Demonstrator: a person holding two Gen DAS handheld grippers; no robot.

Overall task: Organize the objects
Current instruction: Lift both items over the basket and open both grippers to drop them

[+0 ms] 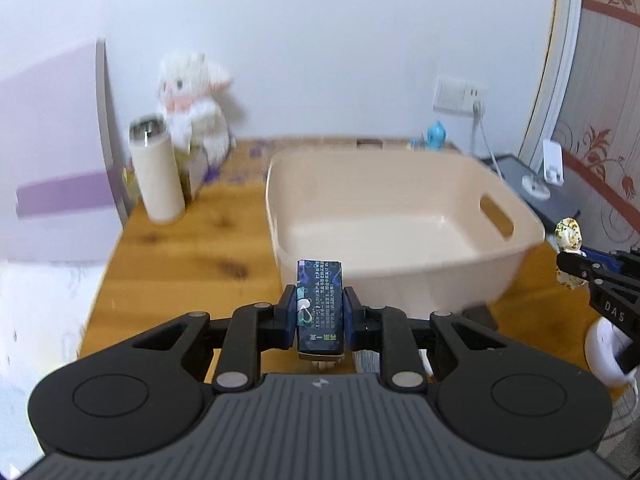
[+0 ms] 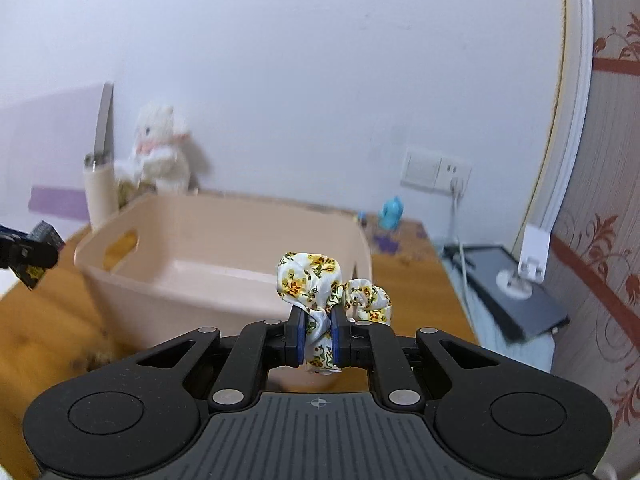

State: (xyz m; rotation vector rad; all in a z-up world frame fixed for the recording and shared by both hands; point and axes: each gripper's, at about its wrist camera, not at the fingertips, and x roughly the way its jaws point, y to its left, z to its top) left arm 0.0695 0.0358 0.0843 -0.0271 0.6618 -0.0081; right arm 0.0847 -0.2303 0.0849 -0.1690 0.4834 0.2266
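My left gripper (image 1: 319, 312) is shut on a small dark blue printed box (image 1: 319, 300), held upright just in front of the near wall of a beige plastic basin (image 1: 304, 188). My right gripper (image 2: 317, 326) is shut on a white floral scrunchie (image 2: 310, 276), held near the basin's (image 2: 160, 292) front right corner. The basin looks empty inside. The right gripper with the scrunchie (image 1: 568, 236) shows at the right edge of the left wrist view. The left gripper with the box (image 2: 42, 236) shows at the left edge of the right wrist view.
A wooden table (image 1: 180, 248) carries a cream tumbler (image 1: 156, 172) and a white plush toy (image 1: 196, 96) at the back left, and a small blue figure (image 1: 436, 136) at the back. A dark device (image 2: 520, 300) with a white stand lies at the right.
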